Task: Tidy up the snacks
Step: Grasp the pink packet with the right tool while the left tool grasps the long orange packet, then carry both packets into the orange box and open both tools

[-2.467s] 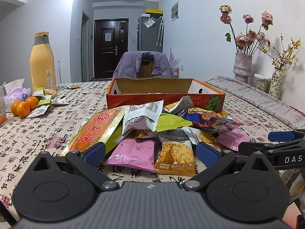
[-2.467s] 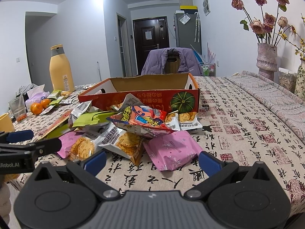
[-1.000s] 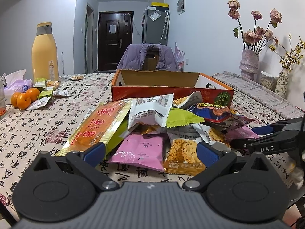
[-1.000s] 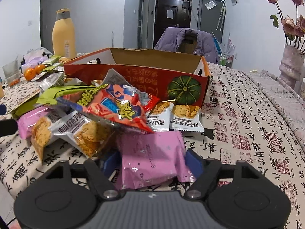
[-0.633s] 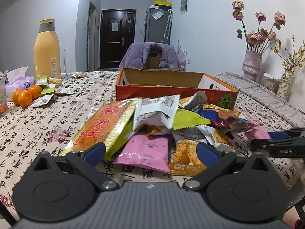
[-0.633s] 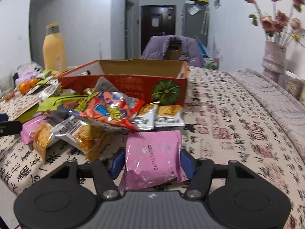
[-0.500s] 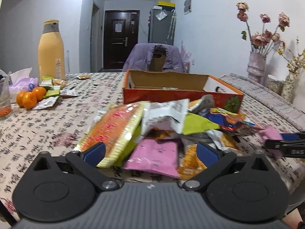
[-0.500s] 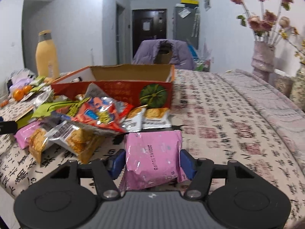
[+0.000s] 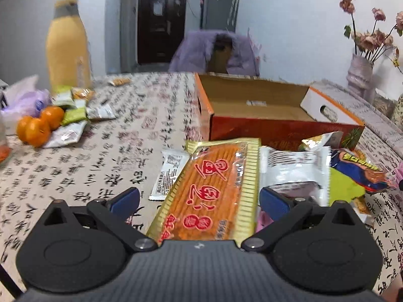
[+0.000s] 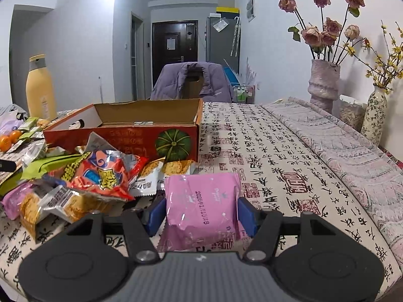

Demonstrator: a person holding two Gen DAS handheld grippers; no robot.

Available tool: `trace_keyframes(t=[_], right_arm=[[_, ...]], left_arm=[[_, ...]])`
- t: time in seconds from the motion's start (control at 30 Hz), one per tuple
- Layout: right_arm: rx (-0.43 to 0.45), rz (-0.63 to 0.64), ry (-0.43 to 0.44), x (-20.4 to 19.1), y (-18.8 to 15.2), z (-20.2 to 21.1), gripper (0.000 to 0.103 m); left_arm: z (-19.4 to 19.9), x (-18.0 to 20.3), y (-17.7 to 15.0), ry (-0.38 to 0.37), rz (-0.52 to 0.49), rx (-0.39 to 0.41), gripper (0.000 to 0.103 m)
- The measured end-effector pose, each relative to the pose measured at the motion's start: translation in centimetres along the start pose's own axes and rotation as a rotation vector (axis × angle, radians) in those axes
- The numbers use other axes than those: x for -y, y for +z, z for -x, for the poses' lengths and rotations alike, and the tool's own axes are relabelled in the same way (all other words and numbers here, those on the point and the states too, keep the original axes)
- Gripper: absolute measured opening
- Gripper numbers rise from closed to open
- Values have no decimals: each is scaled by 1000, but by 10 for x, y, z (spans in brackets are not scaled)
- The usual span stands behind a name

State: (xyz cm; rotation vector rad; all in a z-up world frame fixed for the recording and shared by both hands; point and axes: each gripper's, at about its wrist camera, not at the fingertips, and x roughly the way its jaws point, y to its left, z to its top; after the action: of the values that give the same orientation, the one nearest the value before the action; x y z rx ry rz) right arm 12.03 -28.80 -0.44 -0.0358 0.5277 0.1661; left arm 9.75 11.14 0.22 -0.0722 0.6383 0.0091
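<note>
Right gripper (image 10: 201,214) is clamped on a pink snack packet (image 10: 201,209), both blue pads pressed into its sides, packet lifted just clear of the tablecloth (image 10: 289,151) at the near edge of the table. Left gripper (image 9: 199,201) is released, jaws wide, the long orange-and-gold biscuit pack (image 9: 214,191) lying between them untouched; that view is motion-blurred. Open orange cardboard box (image 10: 131,130) sits behind the snack pile (image 10: 83,176), towards the table's middle; from here it looks empty apart from a small label on its floor. Risks, as I judge them: the pink packet is a soft air-filled pouch held only by its sides, so it could squirm out or crush on the way over the pile to the box; carried low, it may snag the red-and-blue crisp bag (image 10: 105,171) that sits highest in the heap and drag neighbours off the near edge. The biscuit pack is long and rests on other packets, so a grab at one end could tip it or snap the contents. Readable text: a date stamp on the pink packet, upside down, roughly "2026.1.10"; red Chinese characters on the biscuit pack and yellow ones on the crisp bag, not legible enough to name a brand; a pumpkin picture on the box front.
</note>
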Motion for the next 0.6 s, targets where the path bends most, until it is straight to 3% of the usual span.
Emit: trace_keyframes(t=[0.13, 0.2, 0.33, 0.47, 0.6], right_arm=[[-1, -7, -13, -2, 2, -3, 61], [-4, -10, -16, -3, 3, -5, 61], [-6, -7, -17, -6, 4, -5, 61], [-4, -3, -15, -10, 6, -6, 61], [2, -2, -6, -12, 6, -4, 61]], left_arm=[[-19, -11, 6, -85, 26, -54, 102], [-27, -17, 6, -125, 59, -81, 91], [-27, -22, 3, -179, 112, -86, 83], [-19, -21, 1, -213, 125, -72, 60], [-13, -20, -1, -215, 128, -57, 52]])
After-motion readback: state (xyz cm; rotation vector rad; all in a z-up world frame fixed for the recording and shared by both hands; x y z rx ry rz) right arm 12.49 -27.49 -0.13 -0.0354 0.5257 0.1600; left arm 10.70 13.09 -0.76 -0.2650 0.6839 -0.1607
